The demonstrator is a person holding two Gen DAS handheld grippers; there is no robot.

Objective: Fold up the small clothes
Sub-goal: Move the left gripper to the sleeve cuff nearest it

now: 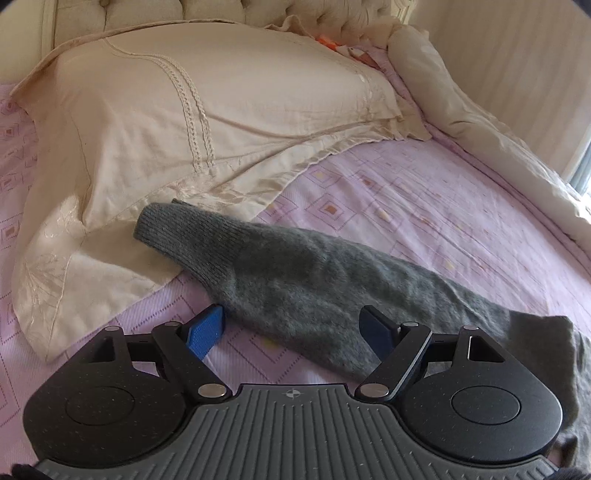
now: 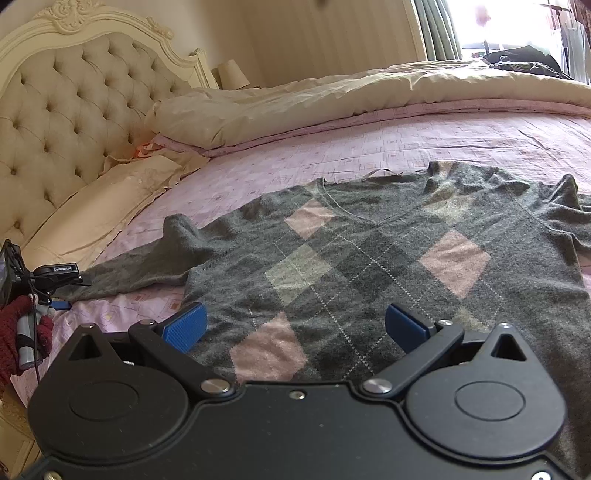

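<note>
A grey argyle sweater with pink and pale diamonds lies spread flat on the pink bed sheet. Its left sleeve stretches out toward the pillow, the cuff resting on the pillow's corner. My left gripper is open just above the sleeve's middle, blue pads on either side of it, holding nothing. My right gripper is open over the sweater's lower body, empty. The left gripper also shows in the right wrist view, held by a red-gloved hand.
A cream pillow lies at the head of the bed under the tufted headboard. A cream duvet is bunched along the far side. A window is beyond it. Dark clothes lie on the duvet.
</note>
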